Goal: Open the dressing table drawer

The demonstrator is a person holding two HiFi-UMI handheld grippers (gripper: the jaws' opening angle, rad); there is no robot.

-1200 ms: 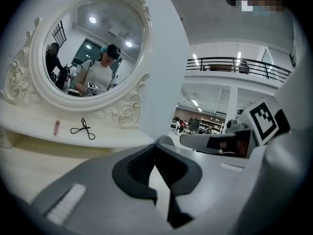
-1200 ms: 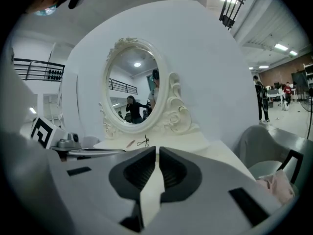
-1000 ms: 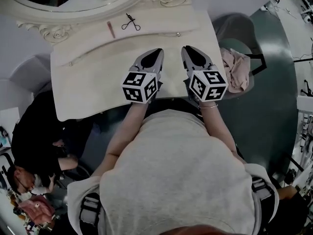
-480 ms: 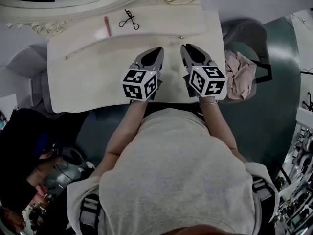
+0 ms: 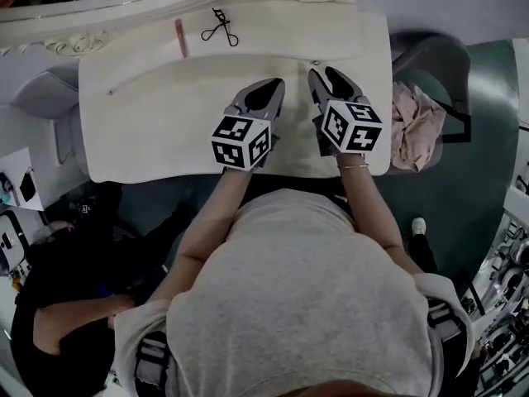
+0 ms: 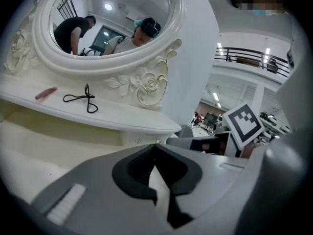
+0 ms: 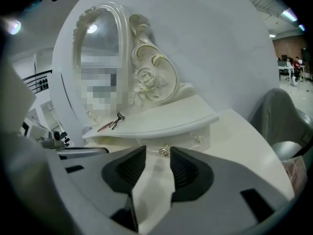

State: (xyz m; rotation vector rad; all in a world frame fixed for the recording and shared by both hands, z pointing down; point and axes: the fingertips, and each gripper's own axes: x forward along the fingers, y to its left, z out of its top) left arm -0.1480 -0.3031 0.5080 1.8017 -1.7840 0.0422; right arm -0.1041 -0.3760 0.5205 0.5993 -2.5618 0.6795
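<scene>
The cream dressing table [image 5: 165, 131] has a raised back shelf, and the drawer front [image 7: 188, 135] sits beneath it. A small metal knob [image 7: 165, 151] is on that front, and it also shows from above as the knob [image 5: 314, 62]. My right gripper [image 5: 324, 73] points at it. Its jaws have just been opening, and the gripper [image 7: 157, 150] now stands open with the knob just beyond the gap and nothing held. My left gripper [image 5: 278, 82] hovers beside it over the tabletop. Its tips are together and empty, so this gripper [image 6: 155, 146] is shut.
An eyelash curler [image 5: 219, 27] and a pink stick [image 5: 179, 37] lie on the shelf under the oval mirror frame [image 6: 142, 65]. A chair with a pink cloth [image 5: 417, 126] stands right of the table. A person [image 5: 58, 304] crouches at lower left.
Both grippers have sunk and edged toward the back shelf. The right gripper's jaws have spread apart. The person on the floor at the left has shifted.
</scene>
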